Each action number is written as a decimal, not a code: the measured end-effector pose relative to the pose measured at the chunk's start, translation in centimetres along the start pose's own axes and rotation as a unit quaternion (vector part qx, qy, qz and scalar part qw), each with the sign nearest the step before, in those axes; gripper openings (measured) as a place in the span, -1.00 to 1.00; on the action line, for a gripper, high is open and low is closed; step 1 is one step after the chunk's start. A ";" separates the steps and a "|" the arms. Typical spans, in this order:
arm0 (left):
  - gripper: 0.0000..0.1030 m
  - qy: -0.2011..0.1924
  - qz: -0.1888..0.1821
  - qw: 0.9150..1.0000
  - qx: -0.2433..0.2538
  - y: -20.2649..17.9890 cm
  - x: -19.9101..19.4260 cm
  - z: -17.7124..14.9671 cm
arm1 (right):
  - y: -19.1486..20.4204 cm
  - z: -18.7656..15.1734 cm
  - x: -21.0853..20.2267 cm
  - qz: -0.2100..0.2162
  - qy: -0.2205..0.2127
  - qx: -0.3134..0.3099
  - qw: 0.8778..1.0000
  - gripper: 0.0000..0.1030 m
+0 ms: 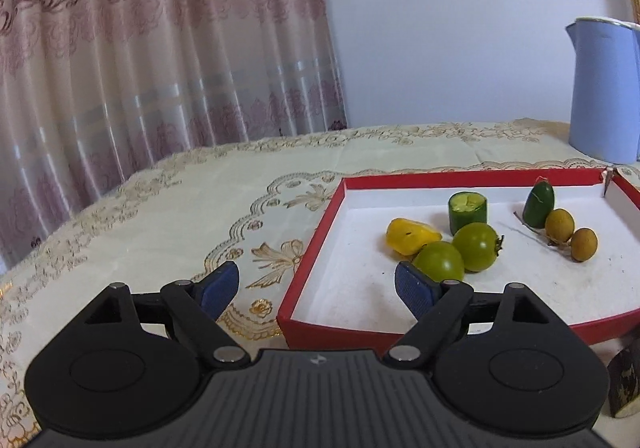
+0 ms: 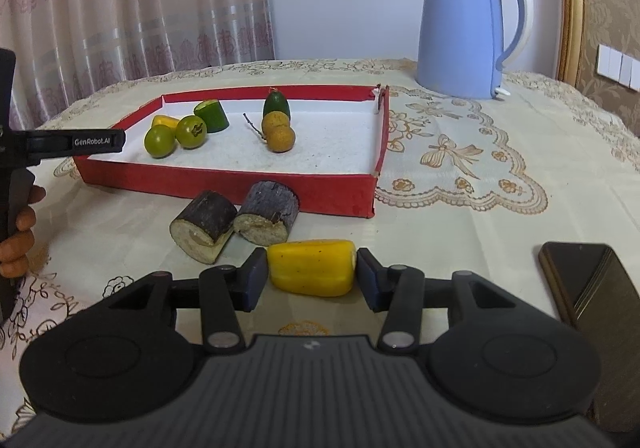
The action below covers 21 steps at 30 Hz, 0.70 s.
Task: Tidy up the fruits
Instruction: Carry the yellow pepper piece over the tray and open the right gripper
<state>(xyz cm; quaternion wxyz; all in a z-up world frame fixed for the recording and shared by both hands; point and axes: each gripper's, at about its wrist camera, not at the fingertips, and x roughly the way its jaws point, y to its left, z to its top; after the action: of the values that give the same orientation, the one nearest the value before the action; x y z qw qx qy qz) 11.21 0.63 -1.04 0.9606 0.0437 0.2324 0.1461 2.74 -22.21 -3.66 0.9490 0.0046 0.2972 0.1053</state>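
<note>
- Right hand-held gripper (image 2: 312,274): pads sit on either end of a yellow fruit piece (image 2: 312,267) lying on the counter (image 2: 460,216); contact looks made or nearly so, so grasping or about to, and I cannot tell if it bears load yet.
- Left hand-held gripper (image 1: 318,286): released, jaws wide apart, hovering over the near left corner of the red box (image 1: 312,248), holding nothing.
- To do this step well, my judgement: squeeze gently on the flat ends, lift straight up to clear the box wall, and steer wide of the two wood chunks (image 2: 236,222) lying just beside the box front.
- The yellow piece looks smooth, waxy and blocky, with small dark specks; probably soft, so easy to bruise.
- Inside the box: another yellow piece (image 1: 412,236), two green round fruits (image 1: 456,252), a cut green stub (image 1: 468,210), a dark green piece (image 1: 540,204), and two brown round fruits (image 1: 572,234) on a twig.
- Beyond: blue kettle (image 2: 464,36); a phone (image 2: 580,280) to the right.
</note>
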 end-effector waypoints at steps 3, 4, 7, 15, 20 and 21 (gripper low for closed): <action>0.66 0.013 -0.004 1.000 -0.009 0.3 0.3 0.0 | -0.3 0.0 -0.2 0.005 -0.005 0.004 1.000 -0.12; 0.66 0.014 -0.003 1.000 -0.010 0.3 0.3 -0.1 | -0.2 -0.1 -0.4 0.005 -0.006 0.003 1.000 -0.12; 0.66 0.010 -0.002 1.000 -0.007 0.2 0.0 -0.2 | -0.2 -0.1 -1.0 0.011 -0.011 0.005 1.000 -0.12; 0.66 0.016 -0.007 1.000 -0.001 0.2 0.1 -0.3 | -1.0 2.3 -2.8 0.035 -0.052 0.030 0.998 -0.12; 0.66 0.016 -0.016 1.000 0.006 -0.1 -0.2 -0.4 | -1.3 4.3 -1.3 0.043 -0.048 0.037 0.997 -0.12; 0.66 0.014 -0.017 1.000 0.008 -0.1 -0.2 -0.4 | -1.3 4.7 -1.0 0.041 -0.048 0.035 0.997 -0.12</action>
<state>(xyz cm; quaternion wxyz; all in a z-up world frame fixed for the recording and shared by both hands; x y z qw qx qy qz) 10.85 0.47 -1.29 0.9592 0.0450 0.2476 0.1288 4.90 -23.42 0.70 0.9563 0.0555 0.2542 0.1331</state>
